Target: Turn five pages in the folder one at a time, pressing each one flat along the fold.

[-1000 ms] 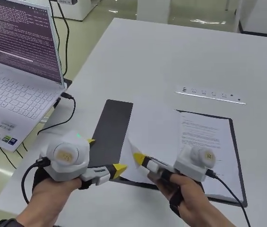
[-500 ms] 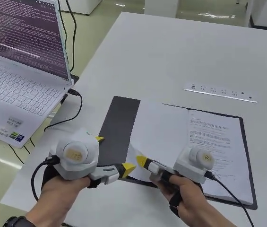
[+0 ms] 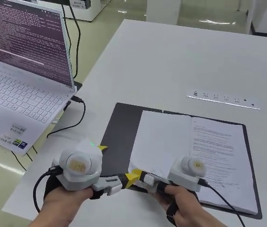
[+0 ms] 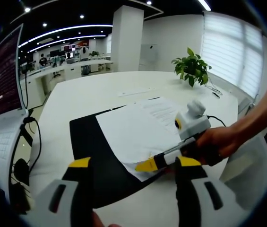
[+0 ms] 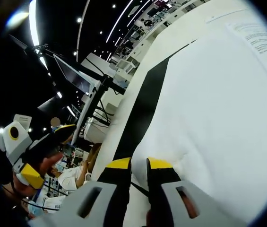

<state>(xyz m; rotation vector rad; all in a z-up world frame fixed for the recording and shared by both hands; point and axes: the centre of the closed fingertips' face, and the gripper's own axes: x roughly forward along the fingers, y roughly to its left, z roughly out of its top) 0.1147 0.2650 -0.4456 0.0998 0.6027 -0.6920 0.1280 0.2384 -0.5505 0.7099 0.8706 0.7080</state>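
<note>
Left claw (image 4: 133,162) and right claw (image 5: 139,164) sit close together at the near edge of a wide white tabletop (image 3: 180,56). An open laptop (image 3: 24,90) stands to the left. A black folder (image 3: 121,132) lies open on the tabletop just ahead of the claws. Inside it a blank page (image 3: 164,137) lies beside a printed page (image 3: 218,146). The right claw is nearly together, pinching the blank page's slightly raised near corner. The left claw is spread wide apart, holding nothing

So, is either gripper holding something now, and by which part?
The right gripper pinches the turned page at its near left corner. The left gripper is open and holds nothing.
</note>
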